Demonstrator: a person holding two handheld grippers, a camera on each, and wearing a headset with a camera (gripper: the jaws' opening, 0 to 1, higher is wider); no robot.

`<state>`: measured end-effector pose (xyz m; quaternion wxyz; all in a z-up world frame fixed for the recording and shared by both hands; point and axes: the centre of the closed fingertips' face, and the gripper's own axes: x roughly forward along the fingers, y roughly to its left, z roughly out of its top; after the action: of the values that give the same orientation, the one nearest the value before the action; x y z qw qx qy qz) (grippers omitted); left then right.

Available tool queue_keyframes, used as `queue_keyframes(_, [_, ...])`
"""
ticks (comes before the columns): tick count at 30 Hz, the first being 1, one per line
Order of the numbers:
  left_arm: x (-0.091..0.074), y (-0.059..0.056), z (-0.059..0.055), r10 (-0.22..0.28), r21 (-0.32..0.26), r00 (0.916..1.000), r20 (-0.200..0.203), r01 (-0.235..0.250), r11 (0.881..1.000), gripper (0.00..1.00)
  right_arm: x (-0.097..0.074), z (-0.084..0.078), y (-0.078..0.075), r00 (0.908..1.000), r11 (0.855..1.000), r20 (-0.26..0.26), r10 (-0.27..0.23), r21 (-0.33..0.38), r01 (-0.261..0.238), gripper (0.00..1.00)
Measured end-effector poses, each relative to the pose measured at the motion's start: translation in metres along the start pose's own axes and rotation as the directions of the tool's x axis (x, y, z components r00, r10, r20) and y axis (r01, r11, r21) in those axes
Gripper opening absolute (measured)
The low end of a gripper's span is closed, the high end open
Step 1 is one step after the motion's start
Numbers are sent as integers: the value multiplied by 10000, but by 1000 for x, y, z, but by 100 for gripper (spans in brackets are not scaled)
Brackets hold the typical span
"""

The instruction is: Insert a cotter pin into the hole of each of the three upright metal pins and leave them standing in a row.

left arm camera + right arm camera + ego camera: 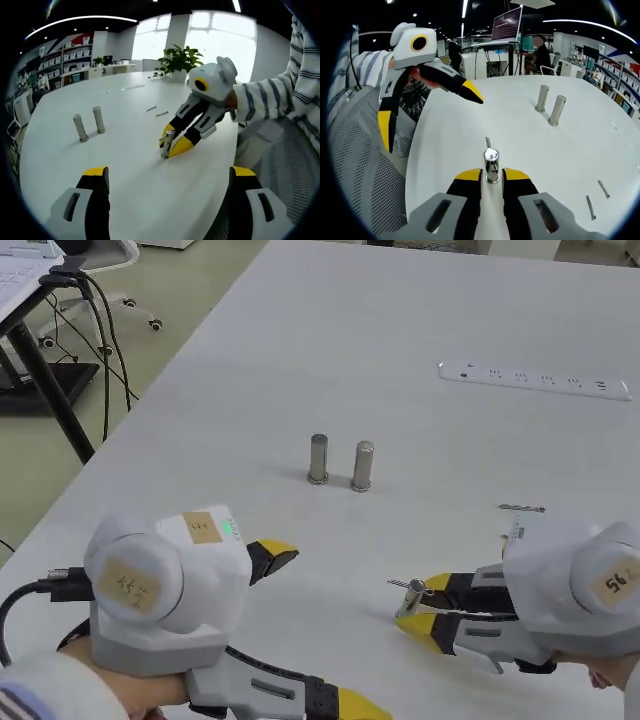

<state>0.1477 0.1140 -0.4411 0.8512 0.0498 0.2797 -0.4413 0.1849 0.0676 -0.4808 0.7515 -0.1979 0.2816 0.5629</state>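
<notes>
Your left gripper hangs with jaws wide apart, holding nothing. Mid-table, 2 metal pins stand upright, just beside each other. Your right gripper is clamped on the 3rd pin — smooth, stiff steel, likely slippery, so hold it low on the shaft. The thin cotter pin beyond it is hard to read — through the hole or not, I cannot tell.

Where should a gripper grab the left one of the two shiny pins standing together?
Probably the smooth round shaft of the left pin, midway up, above its wider foot. Come in level from its open left side, since the other pin stands close on its right.
</notes>
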Motion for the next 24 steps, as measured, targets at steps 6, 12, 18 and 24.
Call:
queue_keyframes(6, [-1, 1, -2, 56, -43, 10000, -74, -56, 10000, 99, 2, -1, -1, 10000, 10000, -22, -23, 70, 23, 8])
queue_keyframes(12, [-2, 9, -2, 392, -62, 9992, -47, -392, 9992, 99, 3, 0, -2, 10000, 9999, 45, -21, 132, 20, 7])
queue_keyframes(18, [-4, 12, -3, 497, -122, 9987, -103, -498, 9987, 99, 4, 1, 0, 9999, 9999, 116, 60, 154, -62, 5])
queue_keyframes(24, [-6, 15, -3, 580, -180, 9982, -135, -583, 9981, 99, 4, 1, 1, 9998, 9999, 115, 135, -55, -134, 5])
